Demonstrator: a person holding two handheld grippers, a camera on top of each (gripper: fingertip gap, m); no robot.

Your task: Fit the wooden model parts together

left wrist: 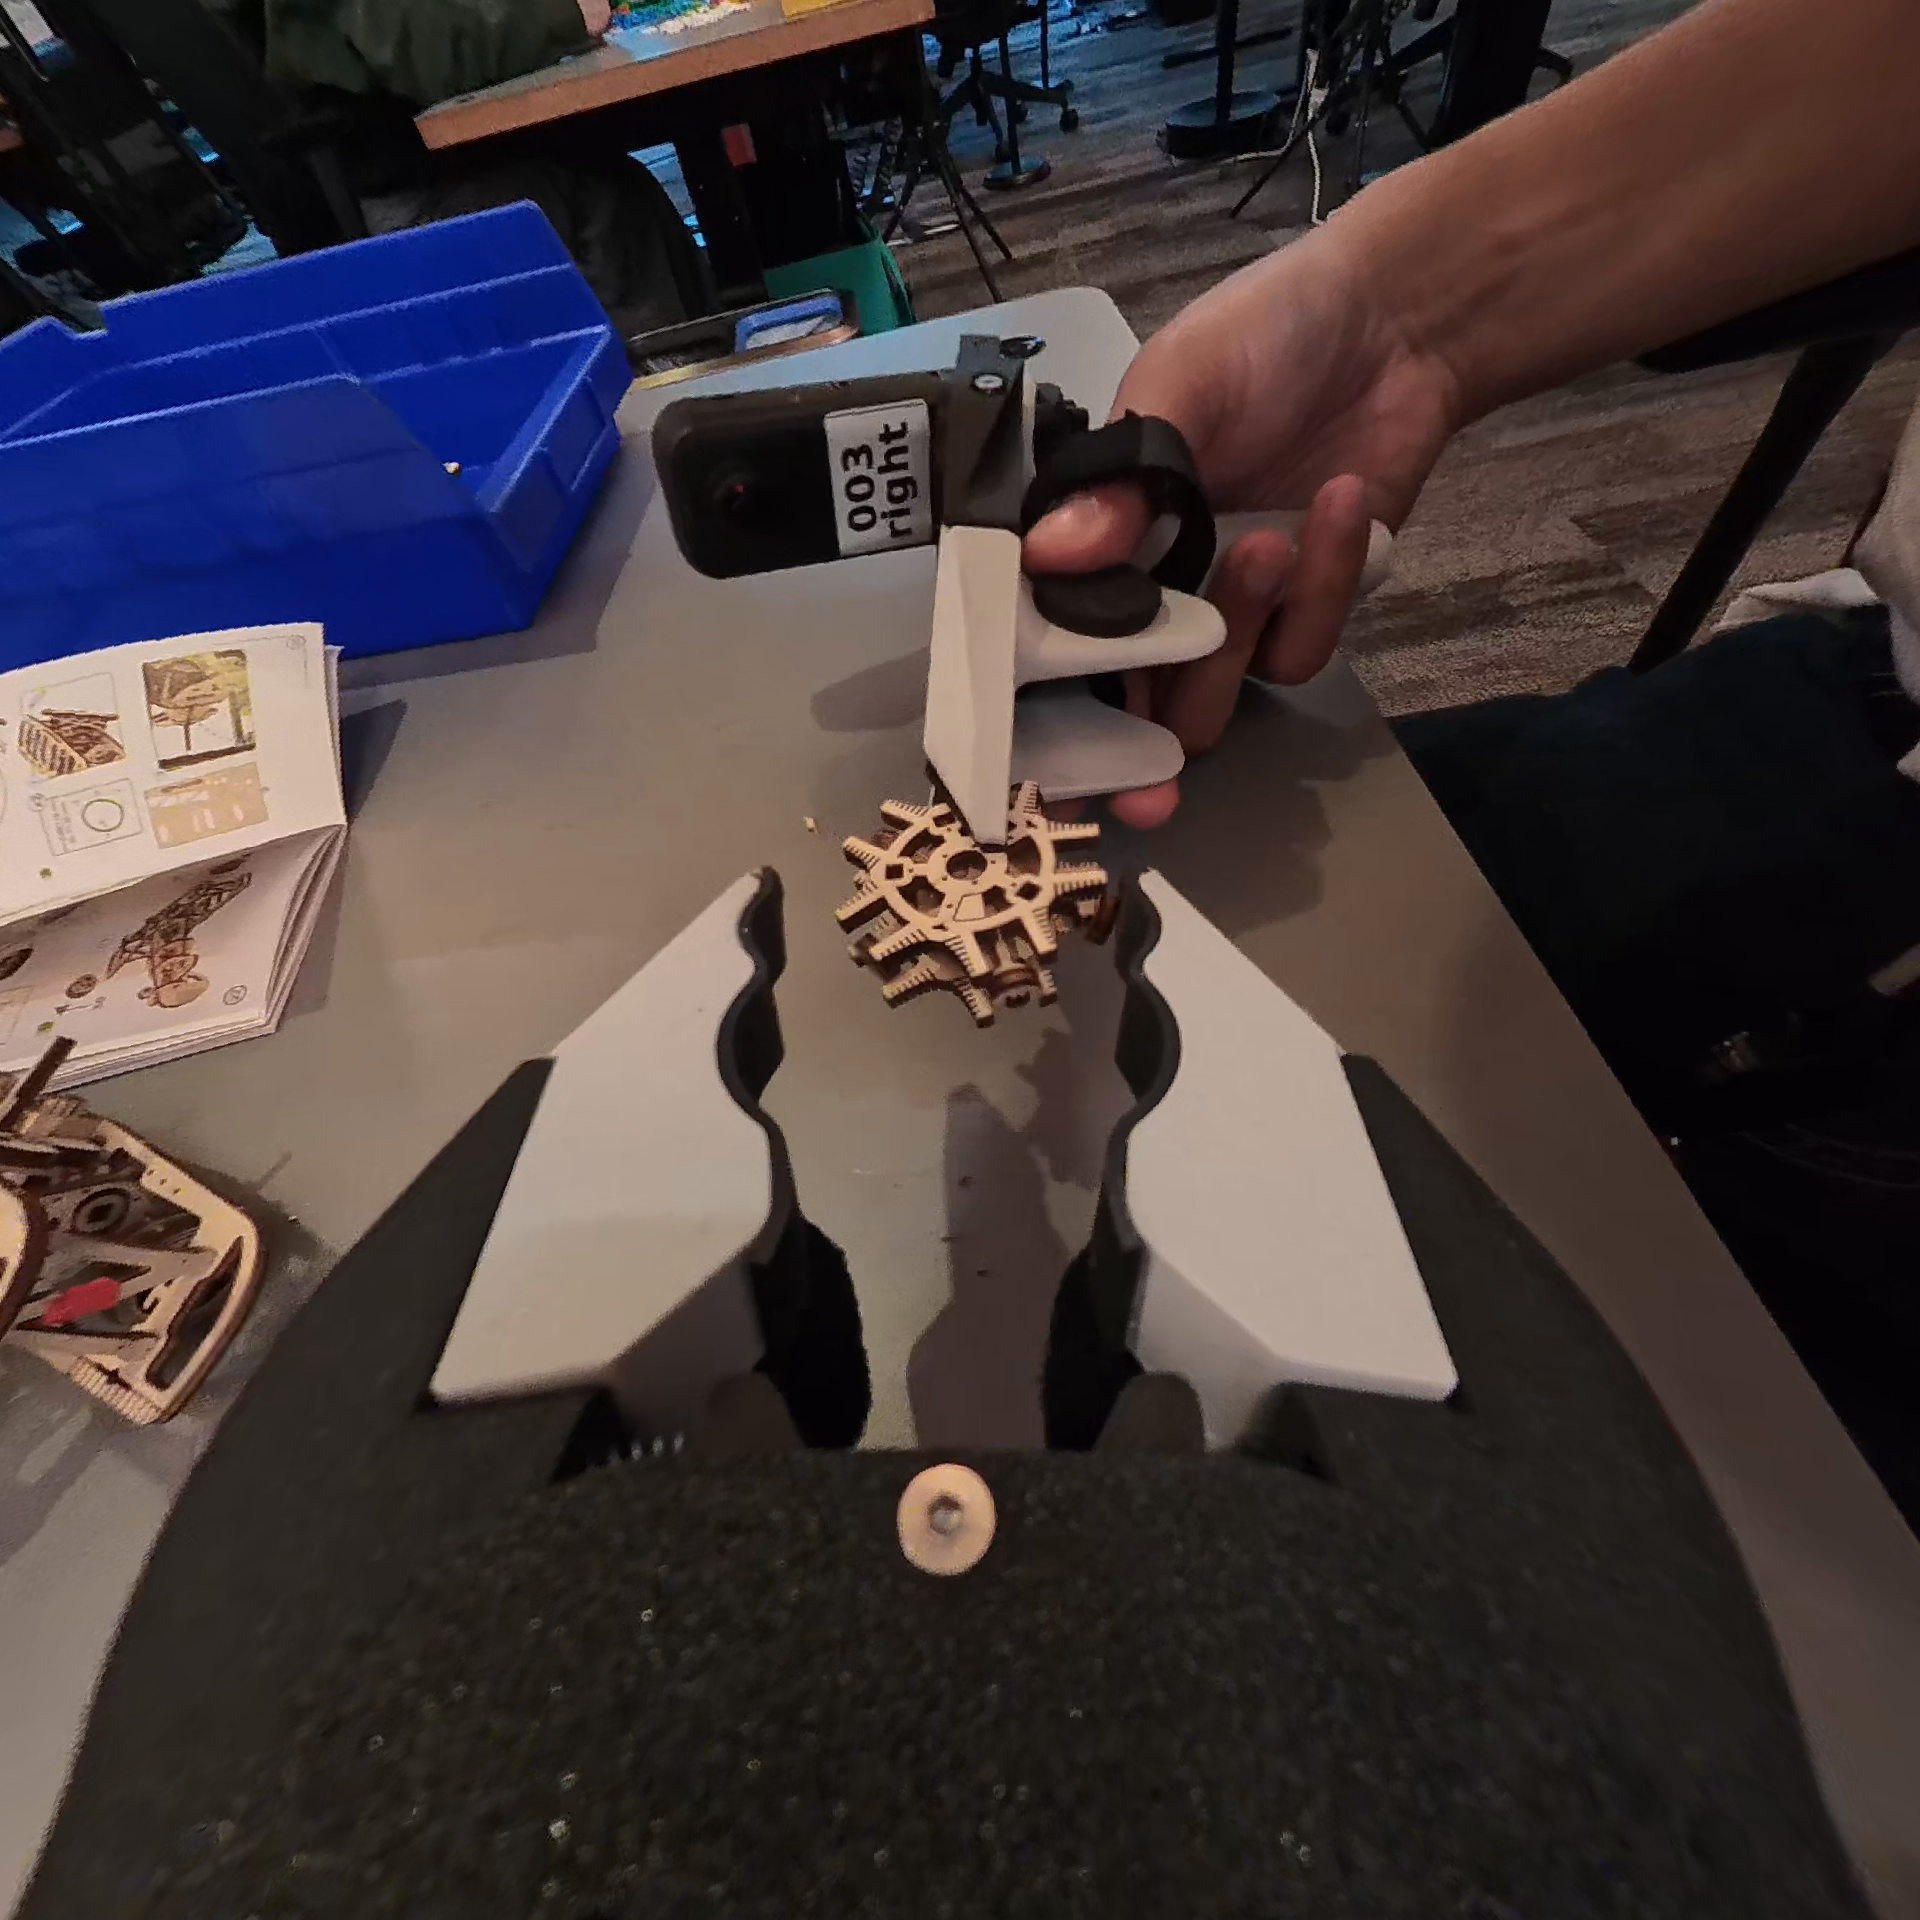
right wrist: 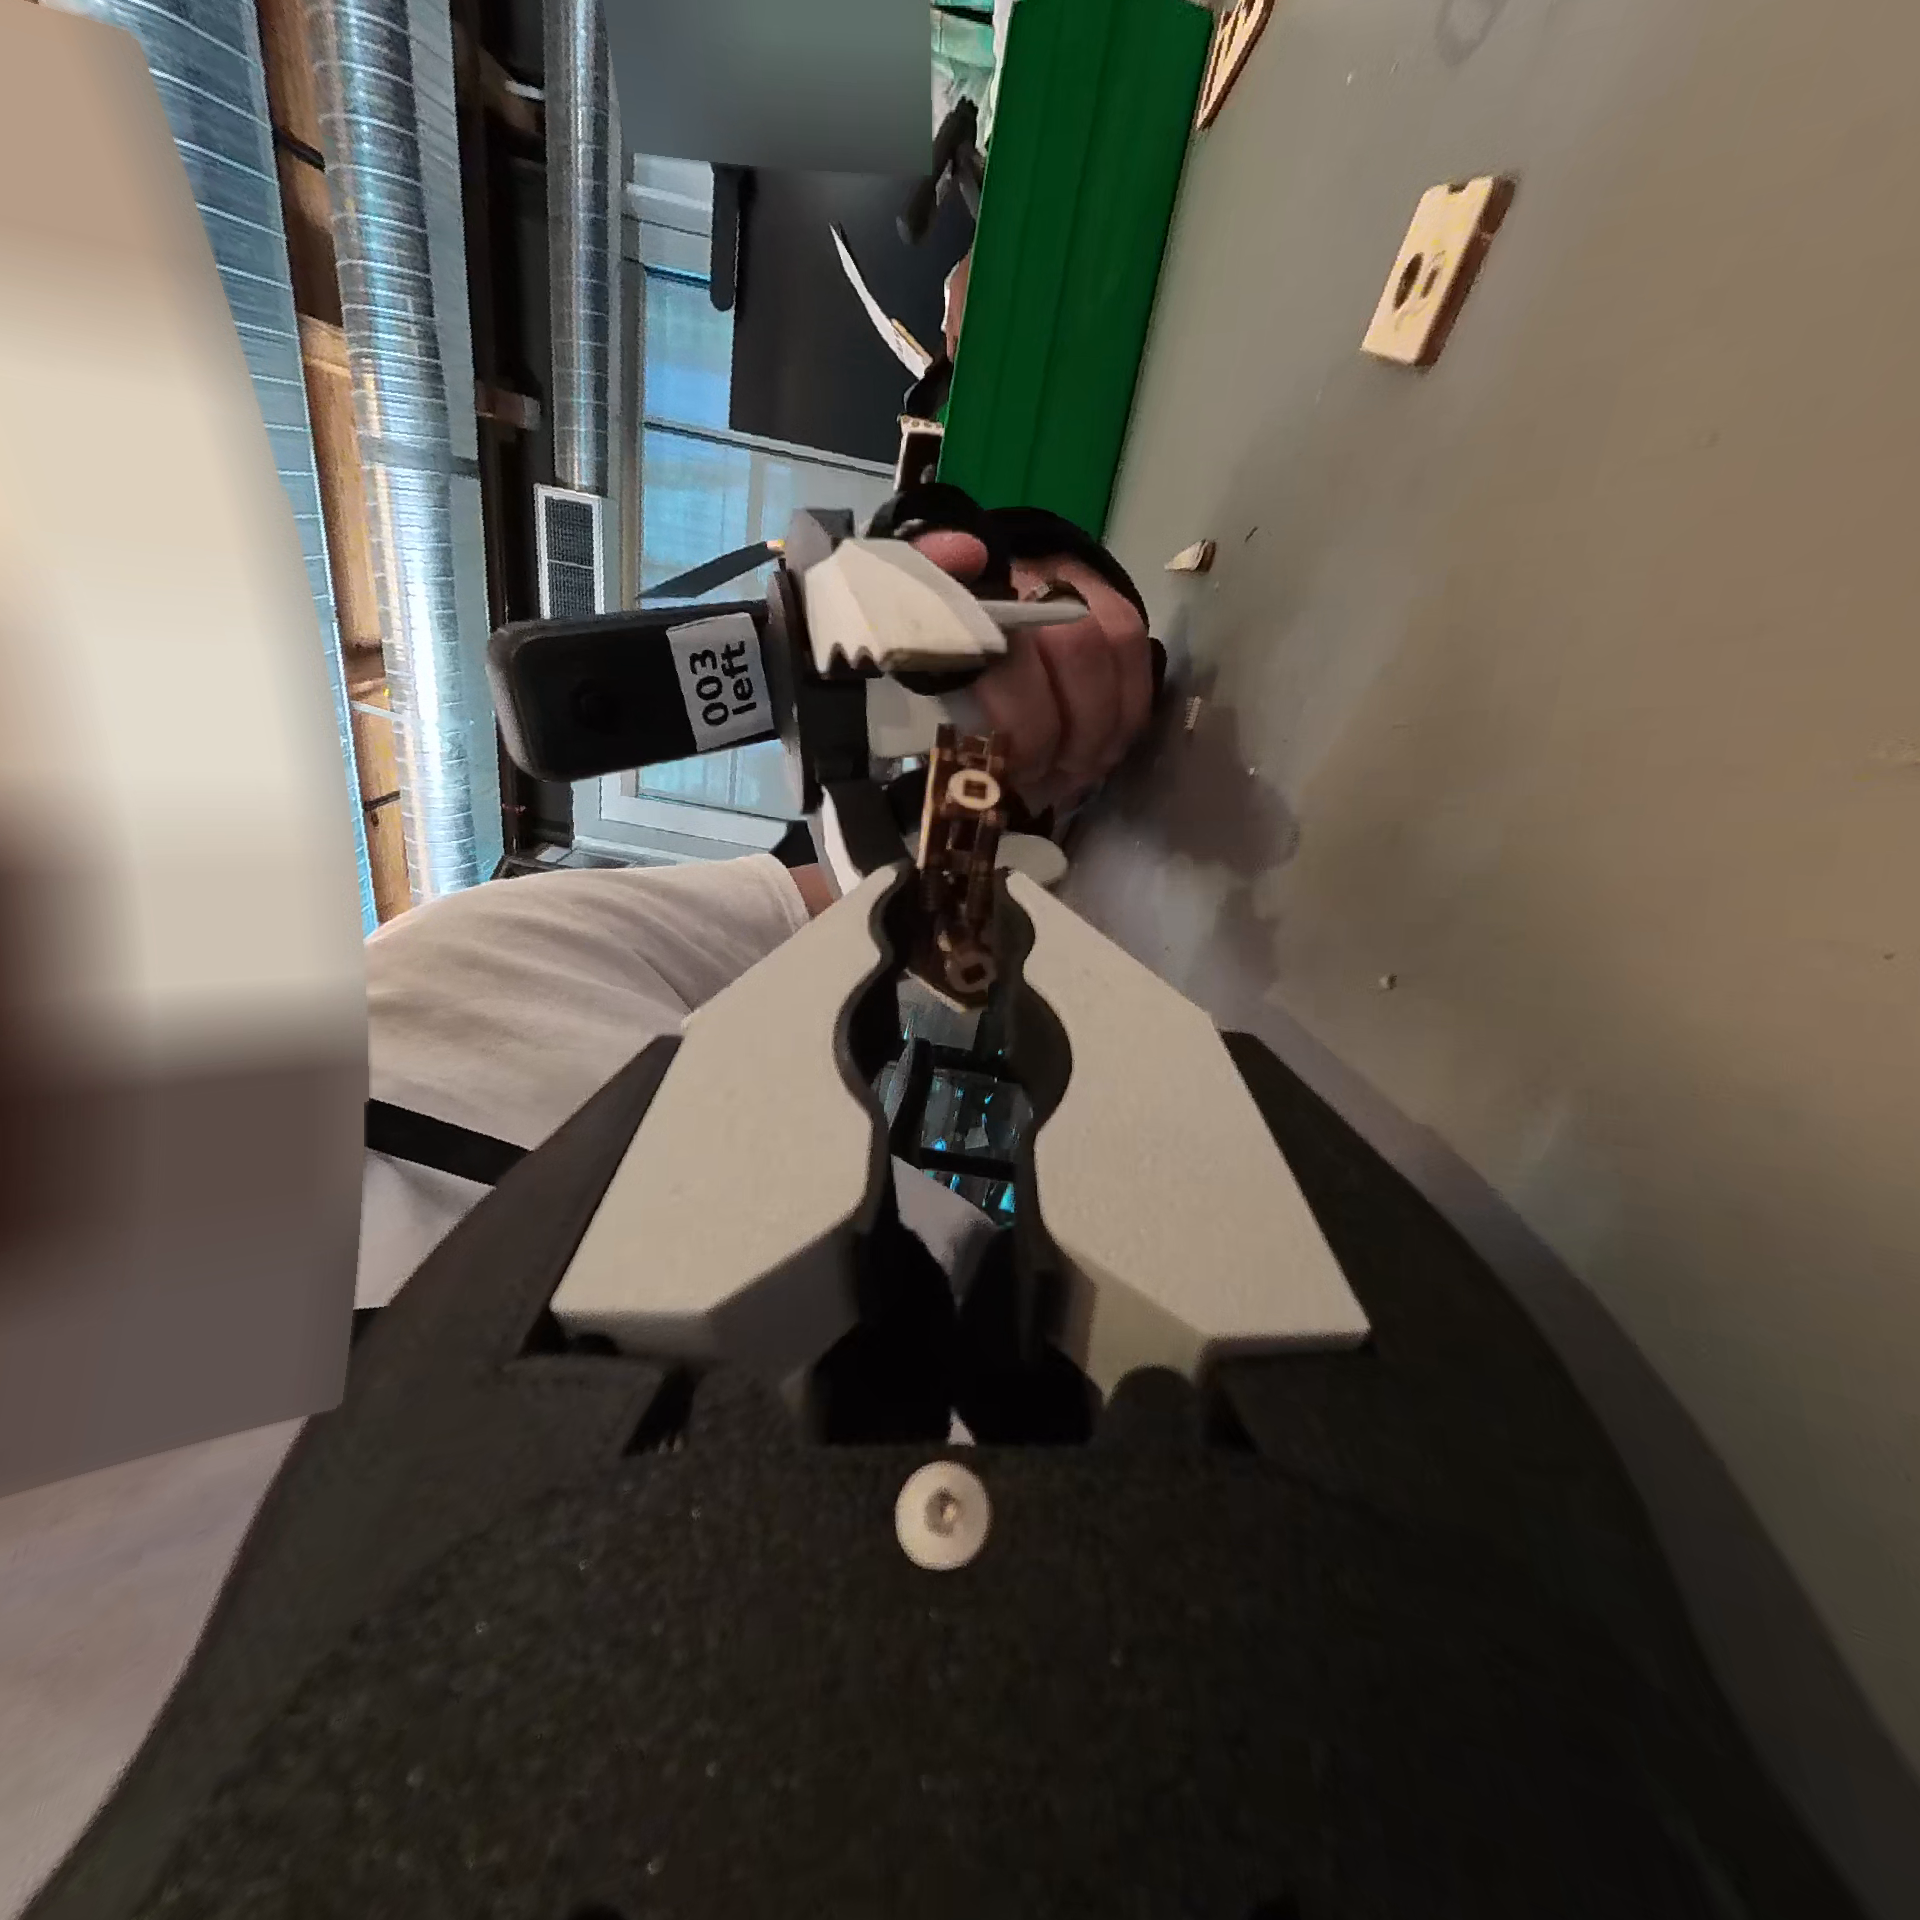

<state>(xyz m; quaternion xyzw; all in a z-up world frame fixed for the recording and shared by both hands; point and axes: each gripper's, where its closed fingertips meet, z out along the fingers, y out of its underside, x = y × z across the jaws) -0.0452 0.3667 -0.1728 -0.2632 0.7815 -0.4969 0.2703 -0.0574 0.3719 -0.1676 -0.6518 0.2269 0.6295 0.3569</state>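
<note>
A: We log the right tool (right wrist: 951, 935) pinching the round toothed wooden wheel (left wrist: 971, 904) by its edge; in the left wrist view it hangs just above the grey table (left wrist: 623, 831), face toward us; in the right wrist view we see it edge-on, clamped between the tips.

B: Agreed; the wheel reads as several layers already fitted, with spokes around the rim and a hub in the middle; so we judge that sub-part largely built. The left tool (left wrist: 951, 914) is spread wide, holding nothing; its tips sit either side of the wheel, close but apart from it.

A: What is left? At the left edge lies a larger wooden body (left wrist: 125, 1278), partly assembled, well apart from the wheel; we judge the wheel is not yet joined to it, though we cannot tell where it belongs.

B: The open instruction booklet (left wrist: 166, 831) rests beside the blue bin (left wrist: 312, 436); a loose flat wooden plate (right wrist: 1439, 272) with a hole lies farther off on the table, near a green bin (right wrist: 1070, 260); small chips are scattered too.

A: Our estimate: mid-task; sub-assemblies exist; final joining remains.
</note>
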